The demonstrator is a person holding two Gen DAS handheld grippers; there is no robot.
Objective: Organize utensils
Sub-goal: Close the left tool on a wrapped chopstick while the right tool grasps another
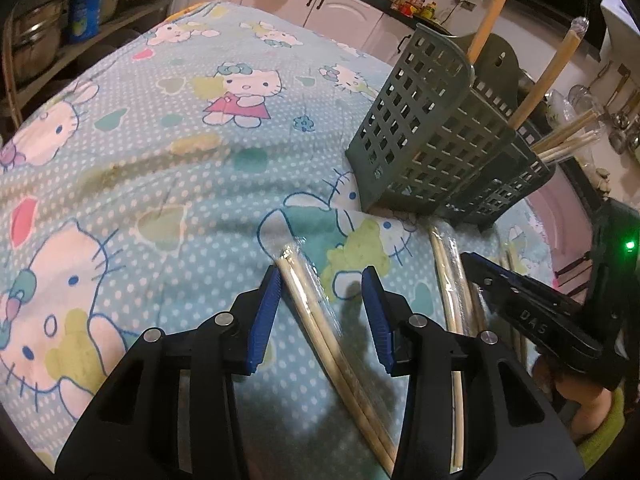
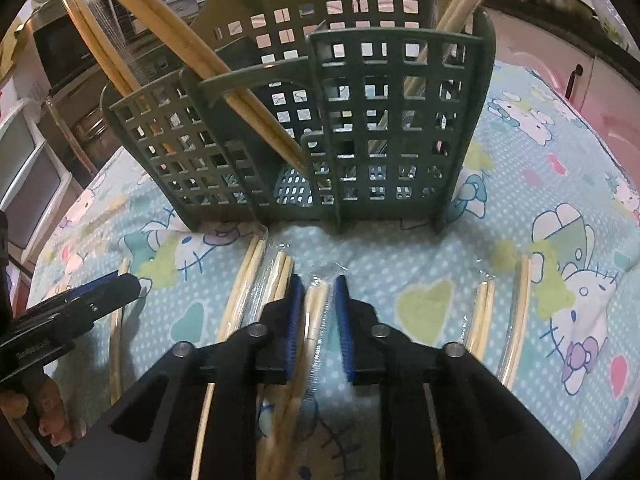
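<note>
right gripper (image 2: 318, 300) | pinching wrapped chopsticks (image 2: 316, 312) | pale wood, clear sleeve

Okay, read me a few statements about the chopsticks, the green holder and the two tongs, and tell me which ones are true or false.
1. The green holder stands upright on a cartoon-cat cloth. True.
2. The holder is empty. False: chopsticks already stand in its compartments.
3. A wrapped chopstick pair lies between the pads of the right tongs. True.
4. The left tongs have lifted a pair off the cloth. False: the wrapped pair between its pads lies on the cloth, and the jaws stand wider than it.
5. More wrapped pairs lie on the cloth in front of the holder. True.
</note>
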